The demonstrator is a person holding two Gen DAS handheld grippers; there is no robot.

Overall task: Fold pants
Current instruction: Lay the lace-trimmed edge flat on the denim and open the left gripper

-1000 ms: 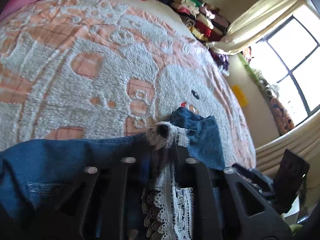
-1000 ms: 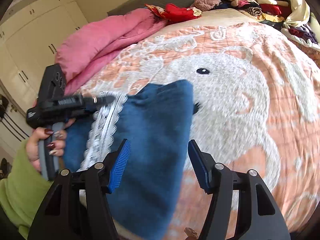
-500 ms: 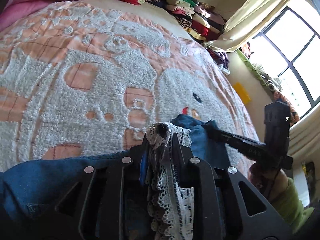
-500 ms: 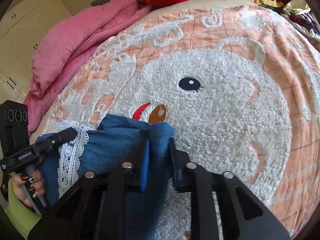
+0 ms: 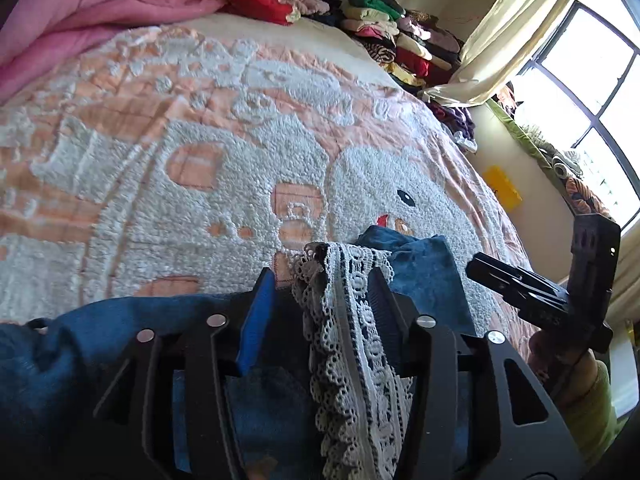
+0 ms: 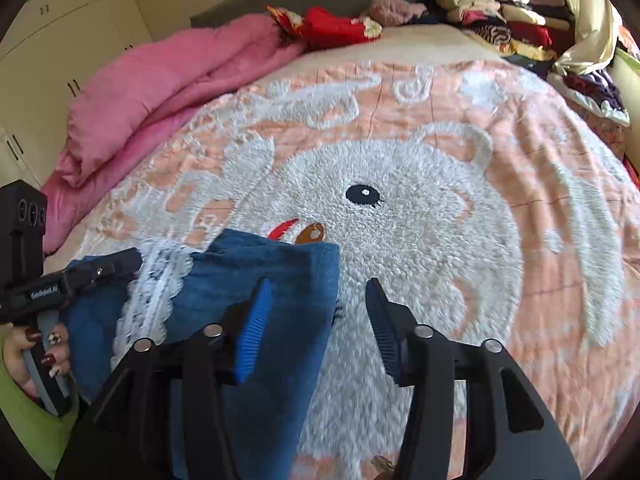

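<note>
Left wrist view shows the left tongs [image 5: 320, 300] just opened, their pads apart, with the lace trim [image 5: 352, 320] of the blue denim pants [image 5: 424, 272] lying loose between them. Right wrist view shows the right tongs [image 6: 316, 316] also just released, standing over the edge of the pants [image 6: 256, 268], which lie folded on the bed [image 6: 440, 240]. A peach bedspread with a white bear [image 6: 400, 208] covers the bed, a pink quilt [image 6: 160, 92] and stacked clothes [image 6: 500, 12] lie at the far side, and a bright window [image 5: 592, 60] with curtain [image 5: 508, 32] is at the right.
</note>
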